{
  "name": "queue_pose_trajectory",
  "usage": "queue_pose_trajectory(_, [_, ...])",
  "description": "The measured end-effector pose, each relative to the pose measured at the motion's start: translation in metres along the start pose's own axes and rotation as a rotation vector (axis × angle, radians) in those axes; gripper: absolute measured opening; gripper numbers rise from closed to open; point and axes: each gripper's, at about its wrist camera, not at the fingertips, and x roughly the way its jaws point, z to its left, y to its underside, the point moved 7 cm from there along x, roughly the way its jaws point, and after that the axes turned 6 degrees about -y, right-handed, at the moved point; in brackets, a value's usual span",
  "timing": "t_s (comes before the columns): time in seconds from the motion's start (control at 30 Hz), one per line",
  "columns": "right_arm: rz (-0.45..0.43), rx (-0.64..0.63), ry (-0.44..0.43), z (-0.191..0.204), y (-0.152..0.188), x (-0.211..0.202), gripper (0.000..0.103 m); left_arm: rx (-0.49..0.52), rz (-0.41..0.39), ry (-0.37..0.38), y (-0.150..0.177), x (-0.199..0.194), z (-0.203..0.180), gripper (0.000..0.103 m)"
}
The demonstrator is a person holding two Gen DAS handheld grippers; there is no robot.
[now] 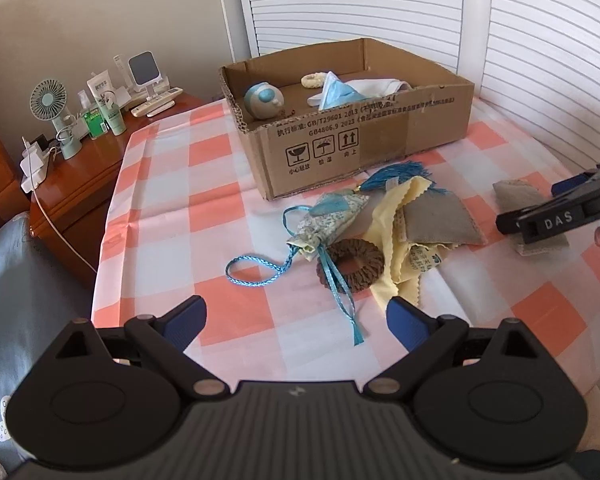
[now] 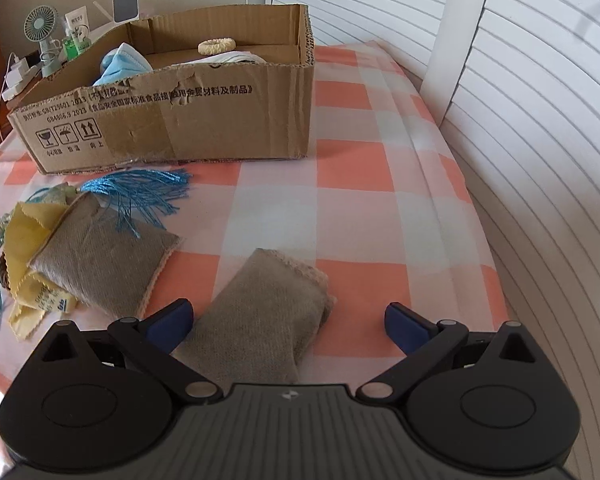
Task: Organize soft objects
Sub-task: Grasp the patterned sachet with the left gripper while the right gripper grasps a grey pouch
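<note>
My right gripper [image 2: 288, 320] gapes over a woven grey sachet [image 2: 260, 312] on the checked bedsheet [image 2: 380, 184]; left gripper [image 1: 296, 320] spread, facing the brown ribbed scrunchie [image 1: 350, 266].

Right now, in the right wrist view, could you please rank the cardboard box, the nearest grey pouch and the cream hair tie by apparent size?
1. Cardboard box, largest.
2. Nearest grey pouch, though closeness to the camera enlarges it.
3. Cream hair tie, smallest, farthest away.

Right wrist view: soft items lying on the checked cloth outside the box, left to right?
Yellow cloth → gray pouch with the blue tassel draped over its far end → second gray pouch, between the open fingers of the right gripper.
</note>
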Motion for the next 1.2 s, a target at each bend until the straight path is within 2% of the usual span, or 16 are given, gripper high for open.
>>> queue_pose_trajectory(0.23, [-0.009, -0.028, -0.001, -0.005, 0.017, -0.008, 0.103, 0.04, 0.0, -0.001, -0.012, 0.019, 0.003, 0.096])
queue_pose_trajectory(0.47, [-0.013, -0.058, -0.019, -0.004, 0.026, -0.013, 0.103, 0.107, -0.043, 0.045, -0.034, 0.038, 0.002, 0.093])
queue_pose_trajectory(0.67, [-0.014, -0.081, -0.039, 0.0, 0.026, -0.013, 0.103, 0.14, -0.05, 0.148, -0.049, 0.057, -0.008, 0.075])
queue_pose_trajectory(0.73, [-0.014, -0.085, -0.045, 0.001, 0.026, -0.013, 0.103, 0.138, -0.03, 0.18, -0.051, 0.066, -0.012, 0.063])
queue_pose_trajectory(1.0, [-0.023, -0.097, -0.059, 0.002, 0.025, -0.011, 0.103, 0.098, 0.017, 0.259, -0.053, 0.088, -0.021, 0.041])
queue_pose_trajectory(1.03, [-0.025, -0.1, -0.061, 0.002, 0.025, -0.011, 0.103, 0.096, 0.015, 0.253, -0.053, 0.088, -0.022, 0.037])
queue_pose_trajectory(1.2, [-0.036, -0.112, -0.068, 0.003, 0.025, -0.012, 0.103, 0.02, 0.029, 0.156, -0.051, 0.086, -0.01, 0.035])
